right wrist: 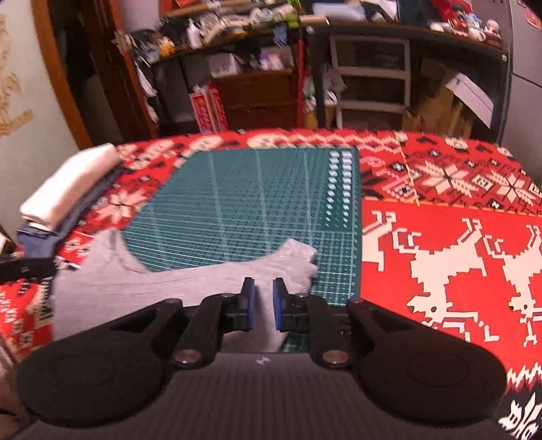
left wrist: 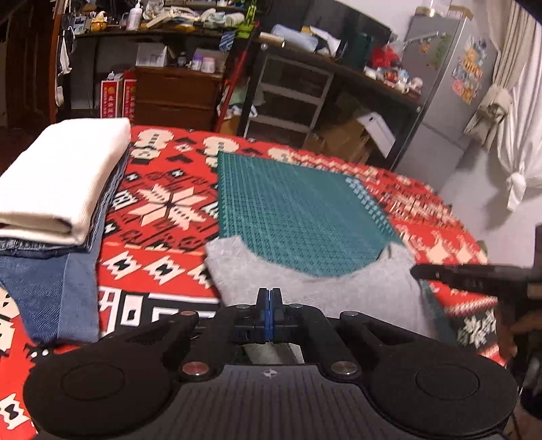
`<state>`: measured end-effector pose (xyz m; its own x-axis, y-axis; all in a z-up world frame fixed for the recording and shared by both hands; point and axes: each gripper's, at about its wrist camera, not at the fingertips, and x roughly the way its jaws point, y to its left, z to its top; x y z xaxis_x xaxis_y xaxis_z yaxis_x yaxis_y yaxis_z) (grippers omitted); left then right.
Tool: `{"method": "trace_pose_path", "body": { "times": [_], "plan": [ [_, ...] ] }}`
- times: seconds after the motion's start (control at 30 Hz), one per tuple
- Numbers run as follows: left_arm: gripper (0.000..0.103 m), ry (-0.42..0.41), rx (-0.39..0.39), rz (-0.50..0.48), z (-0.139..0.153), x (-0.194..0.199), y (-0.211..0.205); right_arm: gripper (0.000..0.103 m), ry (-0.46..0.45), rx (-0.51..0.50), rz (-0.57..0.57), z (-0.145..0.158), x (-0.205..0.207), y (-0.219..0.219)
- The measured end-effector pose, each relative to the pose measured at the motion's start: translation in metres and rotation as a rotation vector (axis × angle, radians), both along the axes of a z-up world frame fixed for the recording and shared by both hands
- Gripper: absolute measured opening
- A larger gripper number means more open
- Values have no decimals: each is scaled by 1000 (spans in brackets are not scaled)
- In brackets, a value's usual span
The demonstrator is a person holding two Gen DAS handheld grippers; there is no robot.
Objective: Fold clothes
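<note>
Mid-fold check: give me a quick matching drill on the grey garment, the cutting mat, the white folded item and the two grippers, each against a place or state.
Things:
1. grey garment
2. green cutting mat
3. white folded cloth
4. left gripper
5. right gripper

States:
a. shut
b. on top of the denim stack
c. open
d. lies on the red patterned cloth
e. near edge of the mat

Pairs: 1-e, 2-d, 3-b, 4-a, 5-c

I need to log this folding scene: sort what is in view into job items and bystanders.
Job:
grey garment
folded white garment stacked on folded denim
left tongs, shut
right tongs, open

Lying about:
green cutting mat
red patterned cloth
fridge
shelf clutter
</note>
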<state>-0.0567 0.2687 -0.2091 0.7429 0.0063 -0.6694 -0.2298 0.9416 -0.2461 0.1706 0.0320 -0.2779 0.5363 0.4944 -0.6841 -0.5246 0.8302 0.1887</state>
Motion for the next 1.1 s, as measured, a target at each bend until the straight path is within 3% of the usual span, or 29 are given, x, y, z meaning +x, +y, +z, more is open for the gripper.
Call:
{"method": "trace_pose_path", "body": {
  "times": [0.17,0.23,0.4,0.47,0.73,0.8,0.87,1.03,1.1],
  "plan": [
    [0,55,-24,6,-15,0,3,12,44,37,-42,-17,23,-5],
    [0,64,-22,6,-18,0,3,4,50,56,-56,-21,31,-10],
    [0,72,-18,4,-21,3,3,4,41,81,-71,-19,40,-18],
    [1,77,-17,2,-22,4,3,11,39,80,-76,-14,36,-20],
    [6,82,-57,53,-23,5,12,12,41,43,21,-2,-18,-19],
    [13,84,-68,65,-24,5,14,13,40,37,16,-4,-28,-23],
    [34,60,-94,82,-23,5,21,13,53,49,-16,-9,-32,-30],
    [34,55,-141,142,-28,25,44,16,84,128,-117,-13,-19,-47],
    [33,58,-162,150,-31,33,49,25,103,158,-143,-16,-9,-49]
  ]
}}
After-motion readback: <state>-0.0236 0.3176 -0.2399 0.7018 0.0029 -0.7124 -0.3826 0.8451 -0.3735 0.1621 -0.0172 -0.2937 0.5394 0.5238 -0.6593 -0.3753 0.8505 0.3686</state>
